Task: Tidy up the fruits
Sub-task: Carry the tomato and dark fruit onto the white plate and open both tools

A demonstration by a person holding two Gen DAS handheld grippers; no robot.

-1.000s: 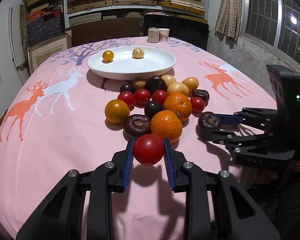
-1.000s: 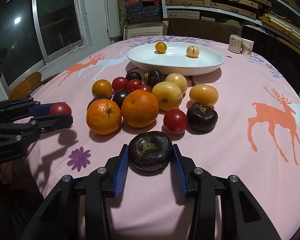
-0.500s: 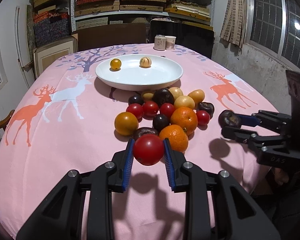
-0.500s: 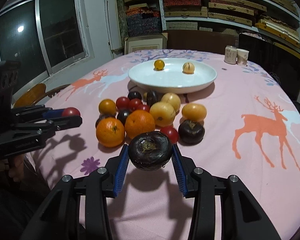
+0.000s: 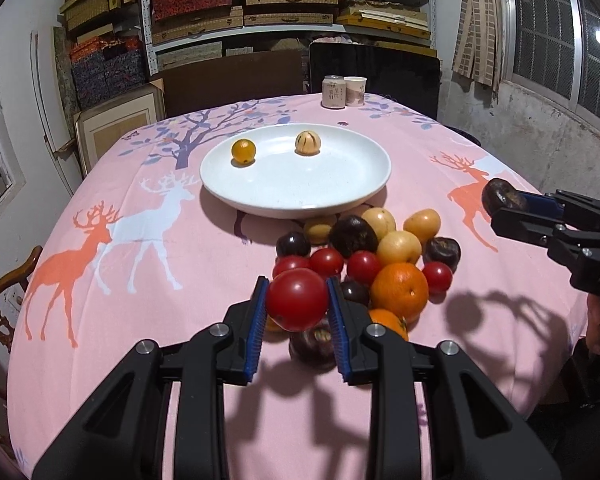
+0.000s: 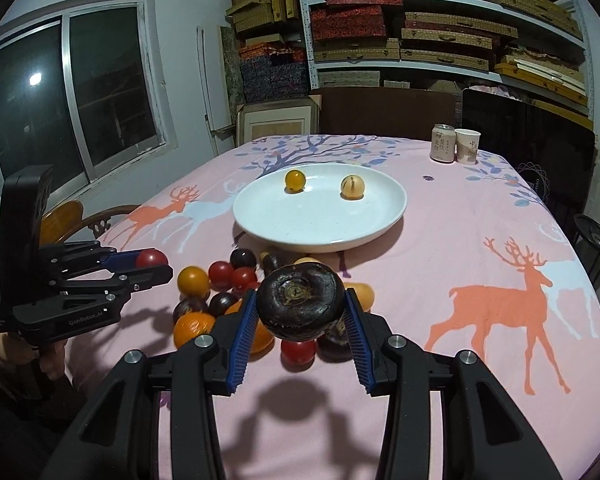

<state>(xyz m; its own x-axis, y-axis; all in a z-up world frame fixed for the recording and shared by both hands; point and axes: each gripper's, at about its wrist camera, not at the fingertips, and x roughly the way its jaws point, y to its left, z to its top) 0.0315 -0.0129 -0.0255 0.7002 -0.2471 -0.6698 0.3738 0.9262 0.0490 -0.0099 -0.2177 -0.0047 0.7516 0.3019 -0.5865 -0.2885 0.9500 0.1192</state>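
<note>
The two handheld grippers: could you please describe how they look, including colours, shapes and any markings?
Both the left gripper and the right gripper are matte black, angular linkages with silver bolts and ribbed blue pads. A tall black block tops each body. White "GenRobot.AI" lettering marks the left one's side. No cables or sleeves show.

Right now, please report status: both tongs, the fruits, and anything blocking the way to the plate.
Left tongs shut on red tomato. Right tongs shut on dark fruit. White plate holds two fruits; fruit pile lies before it.
</note>
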